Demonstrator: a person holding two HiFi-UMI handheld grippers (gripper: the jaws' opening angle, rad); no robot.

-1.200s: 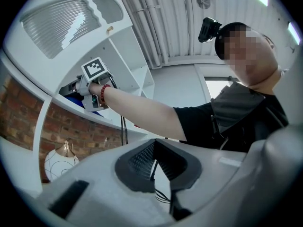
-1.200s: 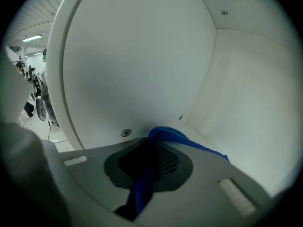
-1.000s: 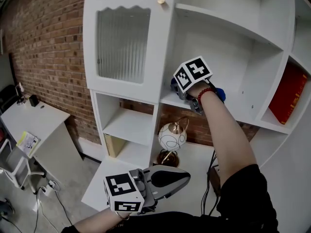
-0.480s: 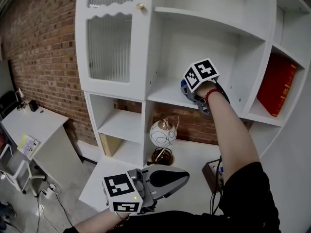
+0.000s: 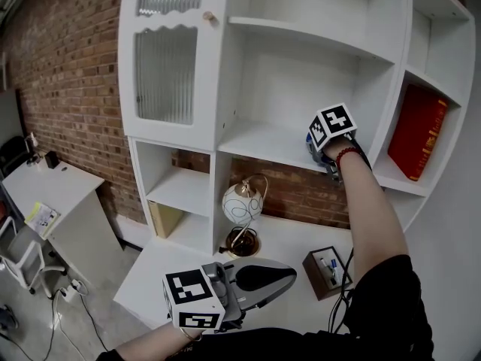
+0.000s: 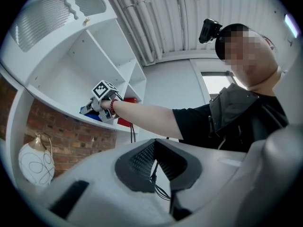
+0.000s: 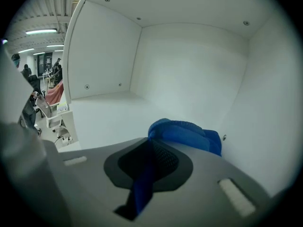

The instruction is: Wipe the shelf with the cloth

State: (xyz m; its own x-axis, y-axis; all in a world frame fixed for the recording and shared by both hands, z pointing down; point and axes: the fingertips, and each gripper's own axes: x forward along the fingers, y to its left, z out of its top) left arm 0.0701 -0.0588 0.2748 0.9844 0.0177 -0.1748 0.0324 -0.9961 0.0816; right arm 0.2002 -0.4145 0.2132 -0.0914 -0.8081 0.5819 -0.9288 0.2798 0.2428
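My right arm (image 5: 364, 209) was stretched up and forward to the white shelf (image 5: 259, 141). There my right fingers (image 7: 210, 176) were clamped on the blue cloth (image 7: 185, 134), which lay bunched on the board close to the compartment's right wall. My left fingers (image 5: 259, 275) were pressed together on nothing, held low near my body.
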